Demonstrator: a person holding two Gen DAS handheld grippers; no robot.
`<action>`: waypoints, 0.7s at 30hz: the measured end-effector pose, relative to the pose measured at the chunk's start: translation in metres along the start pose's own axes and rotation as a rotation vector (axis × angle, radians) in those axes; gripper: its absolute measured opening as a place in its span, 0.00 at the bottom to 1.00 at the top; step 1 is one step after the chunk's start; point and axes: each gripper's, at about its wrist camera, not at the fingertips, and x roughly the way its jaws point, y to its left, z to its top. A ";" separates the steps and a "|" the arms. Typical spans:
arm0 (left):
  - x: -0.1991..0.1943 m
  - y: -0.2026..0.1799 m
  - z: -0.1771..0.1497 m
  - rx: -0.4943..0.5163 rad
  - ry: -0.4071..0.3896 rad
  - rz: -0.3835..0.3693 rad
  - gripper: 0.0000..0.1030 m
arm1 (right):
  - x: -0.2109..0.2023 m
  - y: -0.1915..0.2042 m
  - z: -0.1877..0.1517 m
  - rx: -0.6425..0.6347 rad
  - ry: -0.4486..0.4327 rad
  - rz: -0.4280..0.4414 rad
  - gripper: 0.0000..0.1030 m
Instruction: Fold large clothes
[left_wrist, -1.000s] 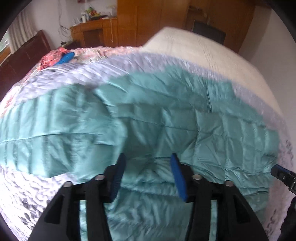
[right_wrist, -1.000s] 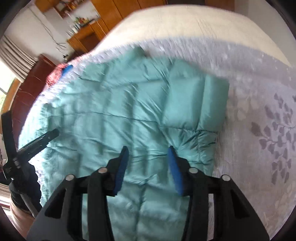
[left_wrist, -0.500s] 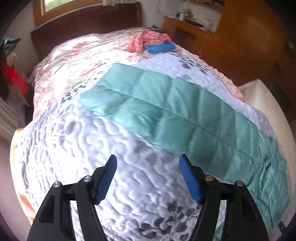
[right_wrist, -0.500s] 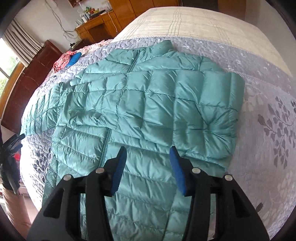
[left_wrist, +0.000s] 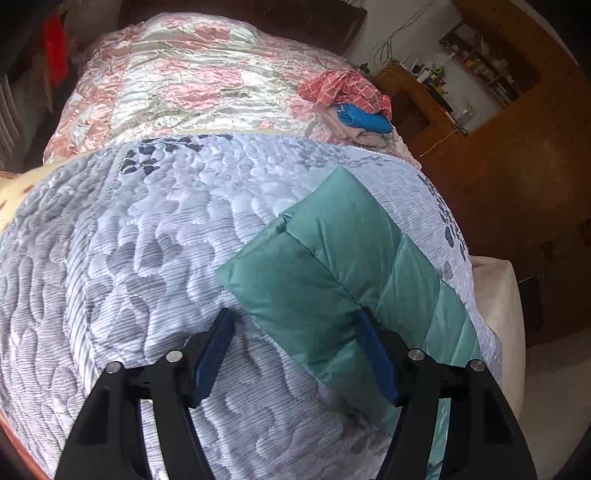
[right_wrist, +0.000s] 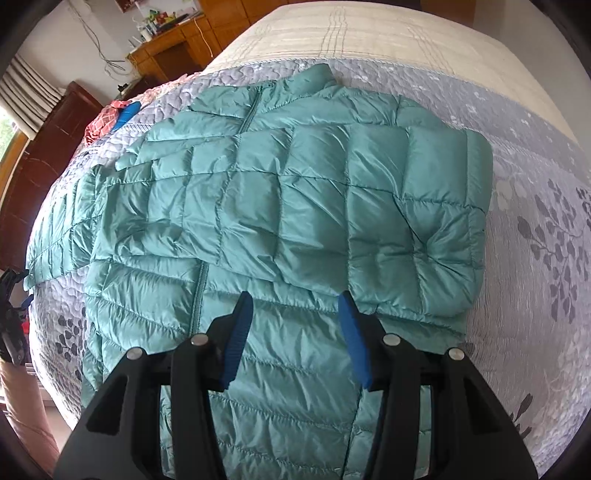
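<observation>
A teal puffer jacket lies front up on the grey quilted bedspread, zip showing. One sleeve is folded across its body. The other sleeve stretches out over the bedspread. My left gripper hovers open at that sleeve's cuff end, the cuff corner between its blue pads, neither pressing on it. My right gripper is open above the jacket's lower front, by the folded sleeve's edge, holding nothing.
A pink checked garment and a blue item are piled at the bed's head on a pink floral cover. Wooden cabinets stand beside the bed. A beige mattress strip lies beyond the jacket's collar.
My left gripper swung away from the jacket's body out to the stretched sleeve's cuff, rolling as it went, and its jaws stand wider. The right gripper shifted only slightly over the jacket.
</observation>
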 end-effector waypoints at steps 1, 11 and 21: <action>0.001 0.001 0.001 -0.010 -0.005 -0.007 0.65 | 0.001 -0.001 0.000 0.005 0.002 -0.007 0.47; -0.019 -0.020 0.002 0.016 -0.077 -0.079 0.02 | 0.009 -0.009 -0.003 0.025 0.023 -0.038 0.47; -0.088 -0.114 -0.038 0.275 -0.201 -0.206 0.02 | 0.003 -0.020 -0.006 0.040 0.011 -0.036 0.47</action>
